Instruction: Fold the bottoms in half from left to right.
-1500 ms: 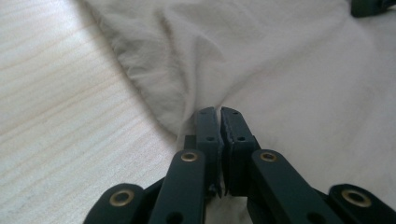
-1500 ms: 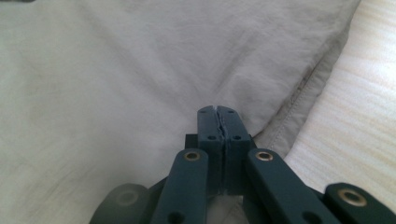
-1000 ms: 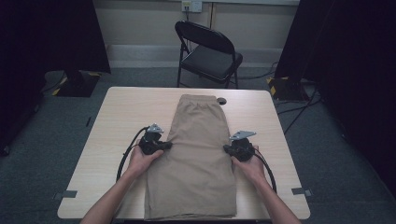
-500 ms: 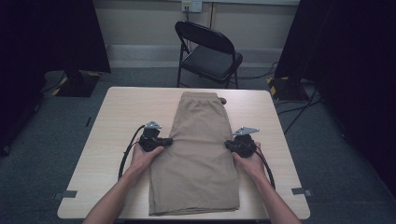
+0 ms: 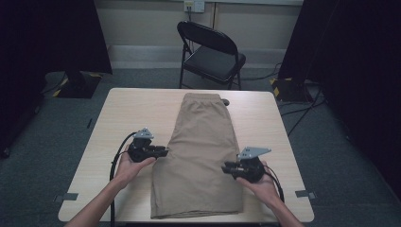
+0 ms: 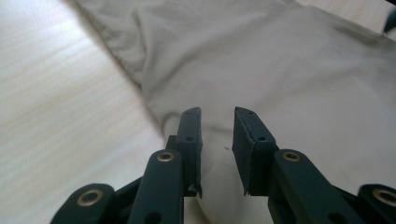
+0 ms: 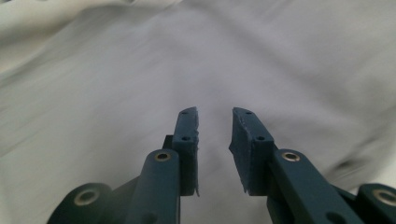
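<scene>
Khaki shorts (image 5: 203,142), folded lengthwise, lie flat down the middle of the wooden table (image 5: 132,109). My left gripper (image 5: 165,151) hovers at the shorts' left edge and points at the cloth. In the left gripper view the gripper (image 6: 217,112) has its jaws a little apart over the shorts (image 6: 280,65), with nothing between them. My right gripper (image 5: 226,166) sits at the shorts' right edge, nearer the front. In the right gripper view its jaws (image 7: 215,112) are also slightly apart above the cloth (image 7: 140,70), empty. Both pairs of jaws have just been opening.
A small dark object (image 5: 226,101) lies on the table by the shorts' far right corner. A black folding chair (image 5: 213,52) stands beyond the far edge. Bare tabletop (image 6: 56,93) lies on both sides of the shorts. Black cables trail from both grippers.
Both grippers have come off the shorts' edges and lifted slightly. The left one drew a little to the left, the right one back toward the near edge.
</scene>
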Action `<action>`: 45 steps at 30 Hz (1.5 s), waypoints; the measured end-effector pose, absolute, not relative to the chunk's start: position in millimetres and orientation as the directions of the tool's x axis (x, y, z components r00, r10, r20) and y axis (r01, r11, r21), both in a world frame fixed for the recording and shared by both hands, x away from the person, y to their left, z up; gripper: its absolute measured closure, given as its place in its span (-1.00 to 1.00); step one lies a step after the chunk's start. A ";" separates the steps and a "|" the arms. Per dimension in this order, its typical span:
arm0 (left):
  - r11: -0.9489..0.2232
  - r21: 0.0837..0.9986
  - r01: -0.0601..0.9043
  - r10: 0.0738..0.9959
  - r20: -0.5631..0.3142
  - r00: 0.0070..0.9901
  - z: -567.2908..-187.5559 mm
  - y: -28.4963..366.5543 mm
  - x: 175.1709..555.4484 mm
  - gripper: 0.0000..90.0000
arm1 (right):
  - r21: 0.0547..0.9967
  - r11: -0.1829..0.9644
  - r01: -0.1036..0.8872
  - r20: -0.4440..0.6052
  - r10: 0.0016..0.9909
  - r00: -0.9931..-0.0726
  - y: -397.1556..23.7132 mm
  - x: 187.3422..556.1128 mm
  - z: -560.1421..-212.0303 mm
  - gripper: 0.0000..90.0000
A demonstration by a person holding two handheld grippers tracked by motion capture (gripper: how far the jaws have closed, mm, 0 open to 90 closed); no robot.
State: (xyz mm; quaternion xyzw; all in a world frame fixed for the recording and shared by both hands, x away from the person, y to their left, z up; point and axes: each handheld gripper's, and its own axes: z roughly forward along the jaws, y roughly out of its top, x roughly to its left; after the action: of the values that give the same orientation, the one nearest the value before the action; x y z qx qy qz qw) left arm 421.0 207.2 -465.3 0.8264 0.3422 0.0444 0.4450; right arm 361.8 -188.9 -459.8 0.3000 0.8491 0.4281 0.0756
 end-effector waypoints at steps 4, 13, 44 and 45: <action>-0.385 0.752 0.535 0.582 -0.252 0.773 -472.0 204.6 416.0 0.74 | 0.762 0.495 0.417 0.137 0.506 -0.851 -184.6 335.5 -462.6 0.66; -0.444 0.720 0.533 0.581 -0.222 0.783 -484.2 187.0 421.0 0.75 | 0.716 0.612 0.336 0.151 0.334 -0.930 -170.5 307.8 -476.8 0.66; -0.412 0.709 0.572 0.594 -0.267 0.759 -490.0 192.8 428.6 0.65 | 0.694 0.704 0.151 -0.019 0.228 -0.973 -166.8 292.5 -488.2 0.82; -0.414 0.709 0.571 0.596 -0.263 0.759 -489.9 192.4 428.4 0.65 | 0.690 0.705 0.164 -0.012 0.238 -0.971 -166.0 293.2 -487.6 0.86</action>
State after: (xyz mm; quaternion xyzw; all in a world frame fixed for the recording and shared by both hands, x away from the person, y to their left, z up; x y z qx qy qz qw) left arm 428.4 192.4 -489.9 0.8406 0.3470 0.0153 0.4156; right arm 293.2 -166.0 -487.6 0.1092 0.9219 0.3683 0.0501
